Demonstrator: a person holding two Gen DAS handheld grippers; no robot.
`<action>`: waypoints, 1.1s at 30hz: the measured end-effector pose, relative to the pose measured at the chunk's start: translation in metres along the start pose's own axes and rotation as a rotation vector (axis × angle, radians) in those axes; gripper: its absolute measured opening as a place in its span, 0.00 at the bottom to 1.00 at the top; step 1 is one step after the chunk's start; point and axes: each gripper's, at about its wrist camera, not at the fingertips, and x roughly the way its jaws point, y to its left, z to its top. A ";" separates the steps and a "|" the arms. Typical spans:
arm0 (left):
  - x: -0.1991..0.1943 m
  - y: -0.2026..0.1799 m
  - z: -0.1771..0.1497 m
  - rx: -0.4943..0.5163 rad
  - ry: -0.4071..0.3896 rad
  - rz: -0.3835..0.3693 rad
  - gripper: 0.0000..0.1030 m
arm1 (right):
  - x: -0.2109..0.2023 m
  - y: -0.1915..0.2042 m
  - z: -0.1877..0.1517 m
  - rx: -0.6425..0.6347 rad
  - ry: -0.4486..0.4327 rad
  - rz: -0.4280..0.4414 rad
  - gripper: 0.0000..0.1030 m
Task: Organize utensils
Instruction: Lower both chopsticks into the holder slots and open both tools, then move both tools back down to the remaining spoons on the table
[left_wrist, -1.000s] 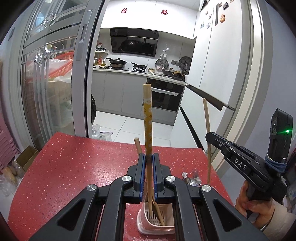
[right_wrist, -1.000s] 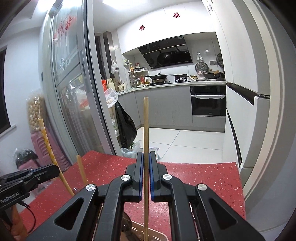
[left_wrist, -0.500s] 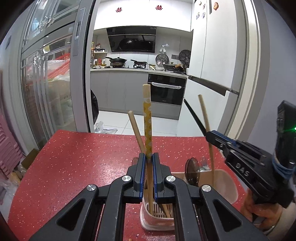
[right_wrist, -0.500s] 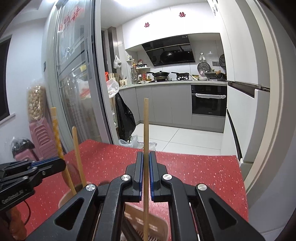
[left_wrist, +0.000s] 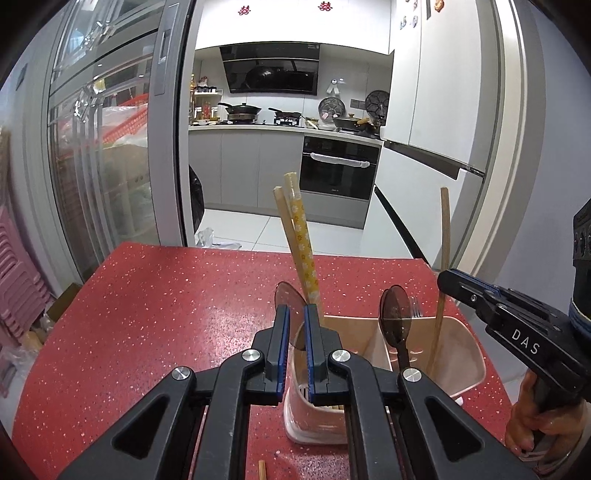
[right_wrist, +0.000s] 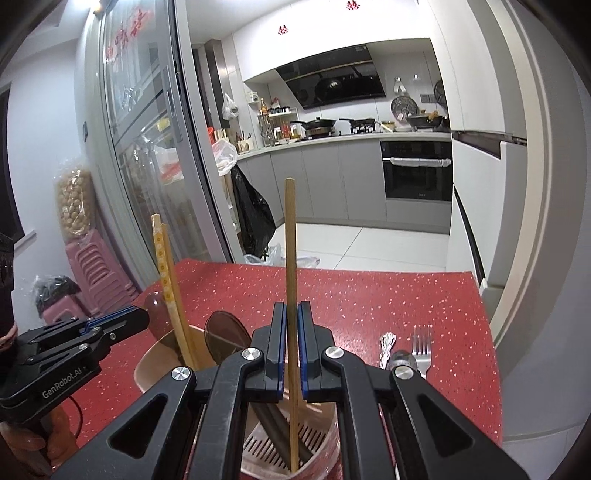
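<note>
A beige utensil caddy (left_wrist: 461, 350) (right_wrist: 142, 363) stands on the red speckled table (left_wrist: 147, 314). A yellow patterned chopstick (left_wrist: 301, 240) (right_wrist: 159, 251) and a plain one (left_wrist: 281, 210) lean free in it, just past my left gripper (left_wrist: 294, 332) (right_wrist: 142, 317). Its jaws are shut, with nothing between them. My right gripper (right_wrist: 291, 332) (left_wrist: 445, 280) is shut on an upright wooden chopstick (right_wrist: 290, 240) (left_wrist: 444, 229). That chopstick's lower end rests on the slotted floor of a caddy compartment. Two brown spoons (left_wrist: 395, 310) (left_wrist: 286, 295) stand in the caddy.
A fork (right_wrist: 421, 343) and a silver utensil handle (right_wrist: 387, 345) lie on the table right of the caddy. A short stick end (left_wrist: 262, 469) lies near the front edge. A person's hand (left_wrist: 535, 424) holds the right gripper's handle. Beyond the far table edge is a kitchen floor.
Both grippers have sunk toward the caddy. The patterned chopstick, earlier between the left jaws, now leans free in the caddy. The right chopstick has gone down into a compartment.
</note>
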 end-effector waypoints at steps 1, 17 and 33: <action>-0.002 0.000 0.000 -0.002 0.001 0.000 0.31 | -0.001 -0.001 0.000 0.007 0.005 0.001 0.07; -0.049 0.032 -0.038 -0.070 0.080 0.079 0.31 | -0.041 0.004 -0.004 0.105 0.077 0.059 0.55; -0.095 0.088 -0.123 -0.159 0.159 0.168 1.00 | -0.068 0.072 -0.095 0.141 0.386 0.093 0.77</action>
